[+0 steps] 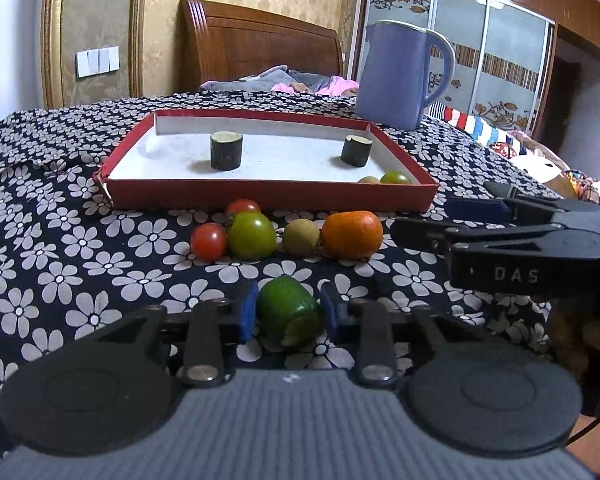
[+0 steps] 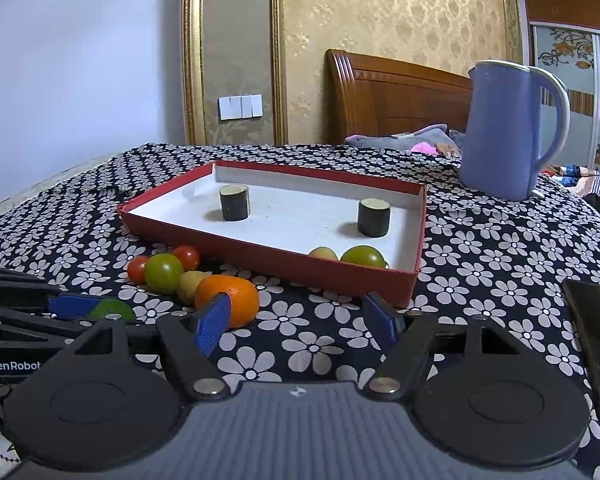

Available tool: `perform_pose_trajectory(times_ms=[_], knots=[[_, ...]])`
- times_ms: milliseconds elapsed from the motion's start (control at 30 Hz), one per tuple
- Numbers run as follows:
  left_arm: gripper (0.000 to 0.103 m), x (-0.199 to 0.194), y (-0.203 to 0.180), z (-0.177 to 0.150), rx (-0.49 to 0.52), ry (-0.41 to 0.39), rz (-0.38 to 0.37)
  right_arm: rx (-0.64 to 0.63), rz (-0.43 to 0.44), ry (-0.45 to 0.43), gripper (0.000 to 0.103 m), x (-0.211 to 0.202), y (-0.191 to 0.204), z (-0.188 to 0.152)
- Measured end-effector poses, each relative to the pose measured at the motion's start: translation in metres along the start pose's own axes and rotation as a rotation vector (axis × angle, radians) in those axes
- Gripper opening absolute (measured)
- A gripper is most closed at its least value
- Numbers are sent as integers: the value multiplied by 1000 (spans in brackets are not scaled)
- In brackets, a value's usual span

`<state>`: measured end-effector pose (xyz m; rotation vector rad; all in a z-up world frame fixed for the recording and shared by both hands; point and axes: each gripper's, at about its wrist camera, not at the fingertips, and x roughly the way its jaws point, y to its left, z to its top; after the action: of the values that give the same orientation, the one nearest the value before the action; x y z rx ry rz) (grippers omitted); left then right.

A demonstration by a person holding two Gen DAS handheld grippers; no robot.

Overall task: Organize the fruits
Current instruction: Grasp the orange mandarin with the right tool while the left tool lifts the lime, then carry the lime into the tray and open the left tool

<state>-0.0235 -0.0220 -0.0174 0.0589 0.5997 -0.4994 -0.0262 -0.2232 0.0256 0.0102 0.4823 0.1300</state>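
Ahead of me a shallow red cardboard tray with a white floor (image 1: 268, 196) fills the middle of the frame, a blue plastic kettle (image 1: 396, 76) at upper right behind it. Two red tomatoes, a green tomato (image 1: 252, 236), a small yellowish fruit and an orange mandarin (image 1: 352, 234) line up before the tray. My left gripper (image 1: 288, 312) jaws sit narrow against the green cut-ended fruit (image 1: 288, 310) at lower centre, its long axis running toward the camera. My right gripper (image 2: 296, 316) jaws stand wide over the flowered bedcover (image 2: 480, 264).
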Motion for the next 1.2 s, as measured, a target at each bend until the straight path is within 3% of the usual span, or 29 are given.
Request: perform_pose_trajectory(times_ms=[167, 433, 600, 933, 1200], knots=[[30, -13, 10, 3, -24, -38, 20, -37, 31, 17, 73, 5, 11, 6], [30, -22, 25, 4, -50, -59, 59, -88, 91, 121, 71, 38, 30, 12], [30, -21, 27, 2, -54, -55, 65, -61, 118, 154, 44, 46, 26, 15], [30, -23, 21, 6, -27, -60, 80, -25, 109, 87, 41, 16, 18, 10], [30, -28, 9, 36, 49, -78, 105, -7, 118, 40, 41, -10, 6, 6]])
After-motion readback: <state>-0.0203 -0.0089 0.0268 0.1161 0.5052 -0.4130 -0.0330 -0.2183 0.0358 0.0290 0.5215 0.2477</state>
